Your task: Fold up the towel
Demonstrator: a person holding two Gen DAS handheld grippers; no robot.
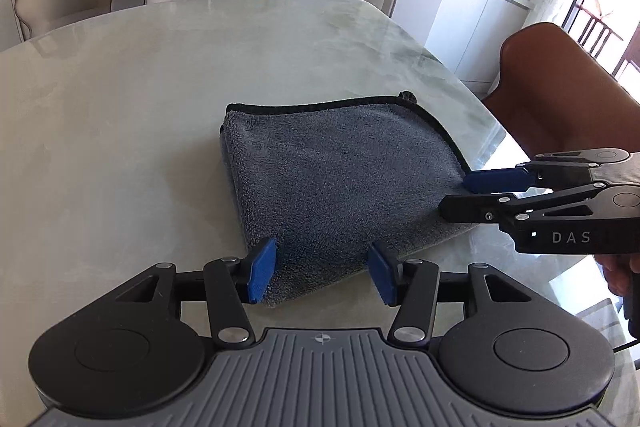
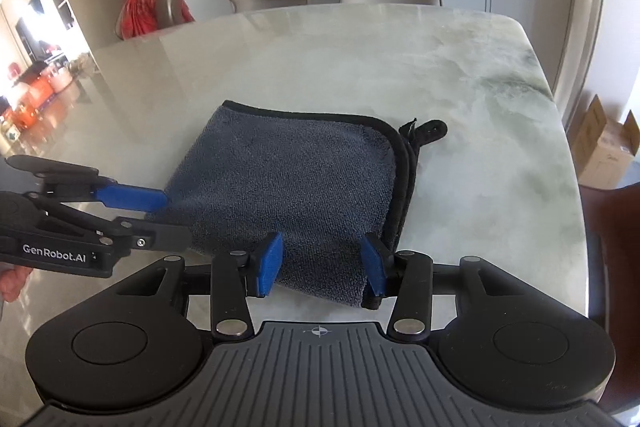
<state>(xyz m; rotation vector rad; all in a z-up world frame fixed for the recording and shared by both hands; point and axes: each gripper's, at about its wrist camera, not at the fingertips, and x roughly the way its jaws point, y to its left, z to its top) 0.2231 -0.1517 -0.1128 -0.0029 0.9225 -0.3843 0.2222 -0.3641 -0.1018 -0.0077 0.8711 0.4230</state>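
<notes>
While the grey towel (image 1: 340, 187) lies folded into a thick square on the marble table (image 1: 120, 107), both grippers stand at its near edge with their jaws released. The left gripper (image 1: 322, 273) has its two blue pads one on each side of the near left corner, and the cloth runs between them, but the pads do not press on it. The right gripper (image 2: 324, 265) stands in the same way over the near right corner; there too the cloth lies in the gap and the pads stay apart from it.

From both pairs of jaws the towel spreads forward and away. Its black-trimmed edges (image 2: 404, 163) lie on the far side and on the right side, and a small hanging loop (image 2: 430, 129) sticks out at the far right corner. The rounded fold is on the left. The square is almost equal in both directions, so no long axis is clear.

Each hand is nearest to its own corner, and neither is clearly closer to the cloth than the other. As a judgement, the fold seems finished or nearly so; a further fold would need both jaws to close on the near edge and carry it forward toward the trimmed far edge.
</notes>
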